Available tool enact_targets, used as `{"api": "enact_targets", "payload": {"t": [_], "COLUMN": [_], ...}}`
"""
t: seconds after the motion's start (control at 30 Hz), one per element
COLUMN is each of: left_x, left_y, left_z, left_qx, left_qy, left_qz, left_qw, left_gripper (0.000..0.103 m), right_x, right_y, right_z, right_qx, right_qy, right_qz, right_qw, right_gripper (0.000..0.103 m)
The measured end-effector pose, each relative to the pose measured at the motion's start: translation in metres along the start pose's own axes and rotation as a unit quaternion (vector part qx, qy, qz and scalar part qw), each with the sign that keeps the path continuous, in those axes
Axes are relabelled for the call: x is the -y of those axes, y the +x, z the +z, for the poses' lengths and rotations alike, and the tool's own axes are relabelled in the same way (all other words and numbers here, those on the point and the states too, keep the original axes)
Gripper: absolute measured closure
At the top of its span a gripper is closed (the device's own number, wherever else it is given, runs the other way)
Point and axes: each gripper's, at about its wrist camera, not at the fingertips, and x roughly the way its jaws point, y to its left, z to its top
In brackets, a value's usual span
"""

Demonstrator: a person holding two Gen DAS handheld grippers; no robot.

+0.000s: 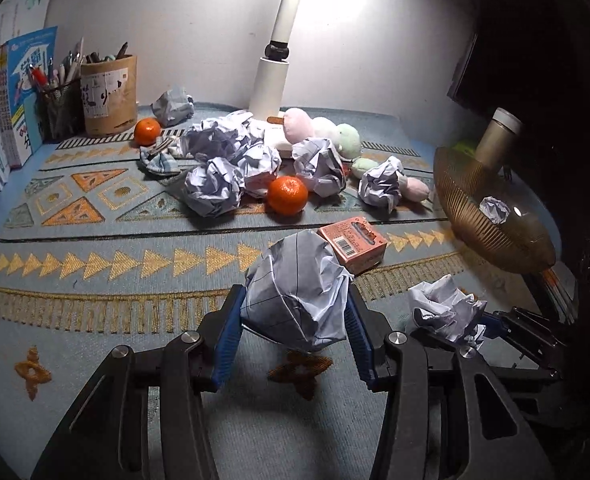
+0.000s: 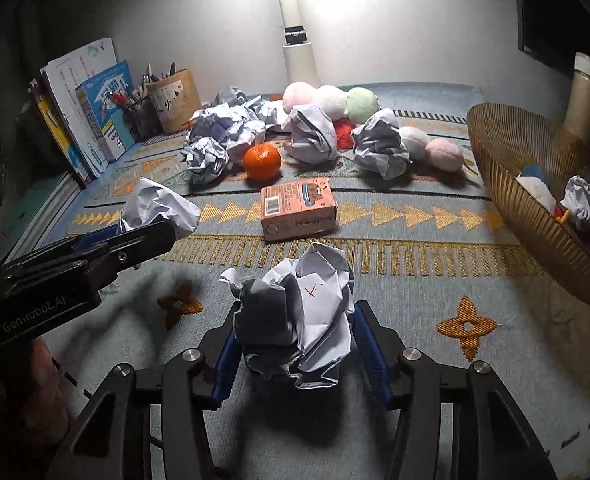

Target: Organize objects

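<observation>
My left gripper is shut on a crumpled sheet of lined paper, held a little above the patterned mat. In the right wrist view my right gripper has its blue pads pressed on another crumpled paper ball with a red mark. The two grippers are side by side: the right gripper with its paper ball shows at the lower right, and the left gripper with its paper shows at the left. A brown wire basket stands on the right with a small paper ball in it.
Further back lie a pile of crumpled papers, two oranges, a pink box and pastel plush balls. A white lamp stands at the wall. Pen holders and books fill the back left corner.
</observation>
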Motion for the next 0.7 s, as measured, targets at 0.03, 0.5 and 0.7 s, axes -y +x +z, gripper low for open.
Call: {"api": "enact_targets", "payload": {"t": [0.03,0.5,0.7], "left_x": [0.005,0.127,0.175], "left_y": [-0.003,0.005,0.053], "left_z": [0.005,0.104,0.107], "left_qx": [0.005,0.047,0.006], "left_qy": [0.006,0.072,0.081], "left_qz": [-0.001,-0.112,-0.150], "left_qw": [1.0000,0.9900,0.9853], "left_gripper": [0.058,0.058,0.058], "right_x": [0.002,0.146,0.194], "right_y": [-0.008,-0.112,-0.096], "right_z": [0.005,0.074,0.066], "right_qx": [0.011,0.122,0.087], "right_qy": [0.000,0.134,0.183], "right_qz": [-0.005,-0.136,-0.154], "right_qw": [1.000,0.974,0.967], "right_gripper": [0.051,0.050,0.050]}}
